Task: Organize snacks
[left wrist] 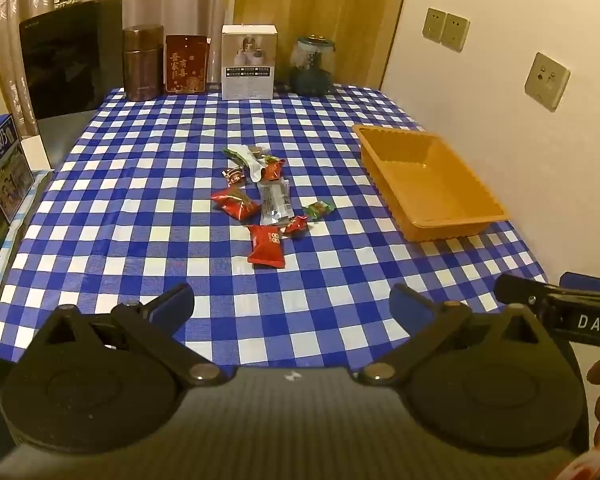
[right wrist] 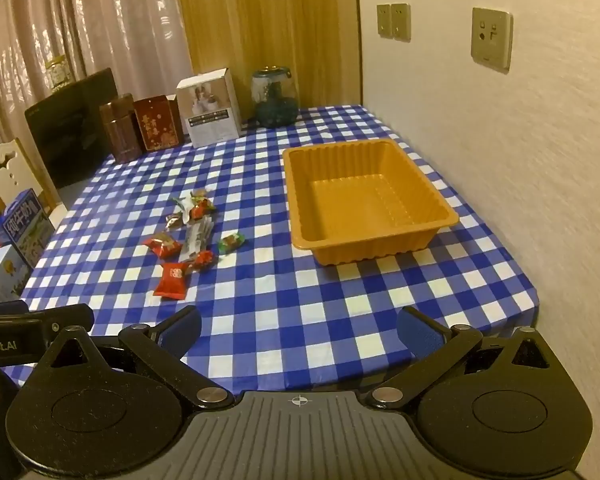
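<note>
Here, a scatter of wrapped snacks (left wrist: 260,200) lies on a blue-and-white checked tablecloth (left wrist: 140,208), to the left of an orange plastic tray (left wrist: 432,184) that stands against the wall side of the table. The tray is empty, its ribbed floor bare in both views, and none of the sweets touches it.

Both handheld grippers hover over the near edge of the table, tilted down toward the cloth. The left gripper (left wrist: 292,304) has its blue-padded fingers (left wrist: 176,304) spread wide with nothing between them; the right gripper (right wrist: 300,328) is likewise fully apart and empty-handed.

The snacks look light and thin: small foil and plastic packets that would crinkle and slide on the smooth cloth. The flat red packet (left wrist: 266,246), nearest the grippers and farthest below the tray's near corner, seems best pinched across its padded middle or by a sealed end. The silvery sachet (left wrist: 275,204) beside it may be slippery, and the twist-wrapped green sweet (left wrist: 319,210) (the piece closest to the tray) offers little to grip but its body. What the wrappers at the far end of the pile hold is hard to make out.

Beyond the tray, a glass jar (left wrist: 313,66) with dark contents stands along the back edge of the table.
</note>
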{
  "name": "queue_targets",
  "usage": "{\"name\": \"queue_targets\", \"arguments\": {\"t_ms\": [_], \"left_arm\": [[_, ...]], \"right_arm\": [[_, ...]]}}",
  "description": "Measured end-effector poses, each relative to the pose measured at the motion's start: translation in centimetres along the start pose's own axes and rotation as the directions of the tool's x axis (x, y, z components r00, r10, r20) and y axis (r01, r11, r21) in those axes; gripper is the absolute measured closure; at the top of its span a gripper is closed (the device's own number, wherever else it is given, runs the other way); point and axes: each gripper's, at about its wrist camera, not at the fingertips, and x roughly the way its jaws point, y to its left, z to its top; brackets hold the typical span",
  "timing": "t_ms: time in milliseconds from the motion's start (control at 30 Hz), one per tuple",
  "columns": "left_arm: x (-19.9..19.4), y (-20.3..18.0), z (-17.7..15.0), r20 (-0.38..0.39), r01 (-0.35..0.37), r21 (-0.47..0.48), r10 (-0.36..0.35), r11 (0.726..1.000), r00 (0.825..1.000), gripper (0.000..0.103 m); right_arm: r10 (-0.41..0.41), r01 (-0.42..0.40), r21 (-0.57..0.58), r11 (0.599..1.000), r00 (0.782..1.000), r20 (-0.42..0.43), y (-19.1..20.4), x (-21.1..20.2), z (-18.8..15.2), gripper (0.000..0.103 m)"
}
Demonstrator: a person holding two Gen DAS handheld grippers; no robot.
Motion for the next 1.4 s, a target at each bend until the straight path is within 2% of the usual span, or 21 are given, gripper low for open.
{"name": "queue_targets", "arguments": {"t_ms": [1400], "left_arm": [[-0.08, -0.45, 0.09, -0.01, 0.015, -0.008, -0.015, 1.0, 1.0, 0.0]], "right_arm": [[-0.003, 0.003, -0.008, 1.0, 1.0, 0.008, 0.11, -0.19, 0.38, 0.0]]}}
